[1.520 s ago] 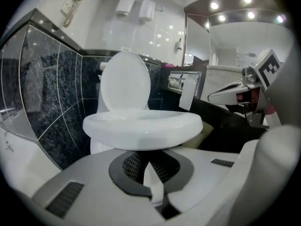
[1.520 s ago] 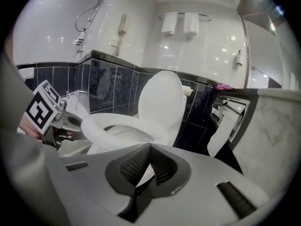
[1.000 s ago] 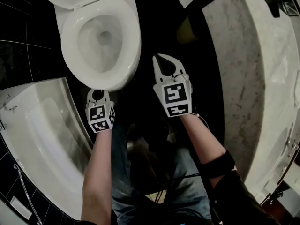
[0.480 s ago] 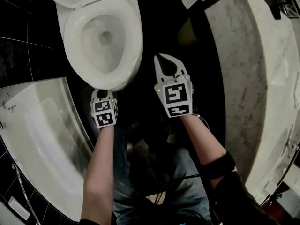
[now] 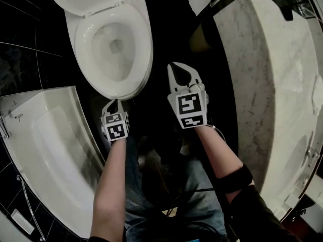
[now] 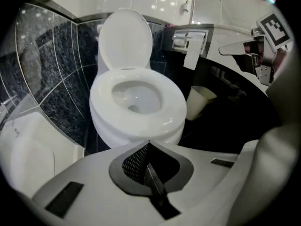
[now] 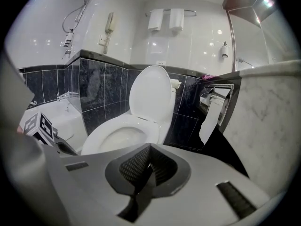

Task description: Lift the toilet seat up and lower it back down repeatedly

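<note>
The white toilet (image 5: 113,49) stands at the top of the head view with its seat (image 6: 141,108) lying flat on the bowl and its lid (image 6: 125,39) raised against the wall. My left gripper (image 5: 115,104) is shut and empty. Its tips are just in front of the bowl's front rim, with no contact visible. My right gripper (image 5: 175,67) is also shut and empty, hanging over the dark floor to the right of the bowl. The right gripper view looks at the seat (image 7: 101,139) and raised lid (image 7: 150,93) past its closed tips (image 7: 150,146).
A white bathtub (image 5: 45,150) curves along the left. A marble vanity (image 5: 272,84) fills the right side, with a toilet-paper holder (image 7: 214,102) on its end. A pale bin (image 6: 200,100) stands on the floor between toilet and vanity. The person's legs (image 5: 166,195) are below.
The left gripper has sunk lower in front of the bowl and shifted slightly right, so its marker cube looks smaller. The right gripper has barely moved. Seat and lid are unchanged.
</note>
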Available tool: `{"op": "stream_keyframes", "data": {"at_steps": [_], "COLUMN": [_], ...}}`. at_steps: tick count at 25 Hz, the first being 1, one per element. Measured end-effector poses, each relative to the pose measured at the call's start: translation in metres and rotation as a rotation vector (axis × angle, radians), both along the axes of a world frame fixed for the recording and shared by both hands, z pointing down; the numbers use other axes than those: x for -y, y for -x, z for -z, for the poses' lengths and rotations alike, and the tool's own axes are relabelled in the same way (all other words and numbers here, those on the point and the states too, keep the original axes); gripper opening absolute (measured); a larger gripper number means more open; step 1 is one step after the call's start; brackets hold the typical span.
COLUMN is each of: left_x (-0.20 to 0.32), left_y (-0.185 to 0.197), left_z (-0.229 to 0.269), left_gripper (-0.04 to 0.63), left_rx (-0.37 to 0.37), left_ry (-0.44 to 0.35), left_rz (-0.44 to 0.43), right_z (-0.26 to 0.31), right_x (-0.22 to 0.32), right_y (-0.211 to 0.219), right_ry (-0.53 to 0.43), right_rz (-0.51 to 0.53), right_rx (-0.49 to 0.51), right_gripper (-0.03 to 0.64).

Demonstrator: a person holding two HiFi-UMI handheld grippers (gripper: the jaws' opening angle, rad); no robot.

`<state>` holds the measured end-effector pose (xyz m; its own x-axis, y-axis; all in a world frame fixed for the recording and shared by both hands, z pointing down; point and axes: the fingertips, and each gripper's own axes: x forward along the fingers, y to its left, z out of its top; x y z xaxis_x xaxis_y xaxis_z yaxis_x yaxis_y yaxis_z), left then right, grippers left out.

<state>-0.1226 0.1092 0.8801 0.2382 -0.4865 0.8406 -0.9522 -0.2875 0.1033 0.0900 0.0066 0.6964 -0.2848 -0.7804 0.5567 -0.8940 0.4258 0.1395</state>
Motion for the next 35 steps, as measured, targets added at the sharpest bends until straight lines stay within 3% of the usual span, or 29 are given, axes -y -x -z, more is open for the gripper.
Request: {"op": "stream_keyframes", "data": {"at_steps": [7,19,24,29,35], "left_x": [-0.006,-0.009,-0.024,-0.031,-0.035], "left_y": [-0.014,-0.026,-0.028,-0.027,-0.017], "left_z": [0.1,0.435,0.547,0.62,0.658], "left_gripper": [-0.015,-0.015,-0.015,-0.015,-0.015], "left_rx": [-0.01,-0.074,-0.099,-0.112,-0.131], "left_ry": [-0.077,-0.385,-0.499,-0.582,-0.629], "left_rz": [0.007,0.04,0.043,0.05,0.074], "right_z": [0.066,0.267,0.349,0.401,0.428], "right_x": [-0.017,-0.068,-0.087,-0.094,-0.097], "right_y": [-0.012,0.003,-0.002,-0.006,-0.006], "right_ry": [0.014,0.054,0.033,-0.005,-0.018], "right_rz": [-0.009,0.043,0.074,0.11,0.12], "right_rx": [0.025,0.272,0.381,0.377,0.378], "right_gripper": [0.017,0.017,0.017,0.015,0.014]}}
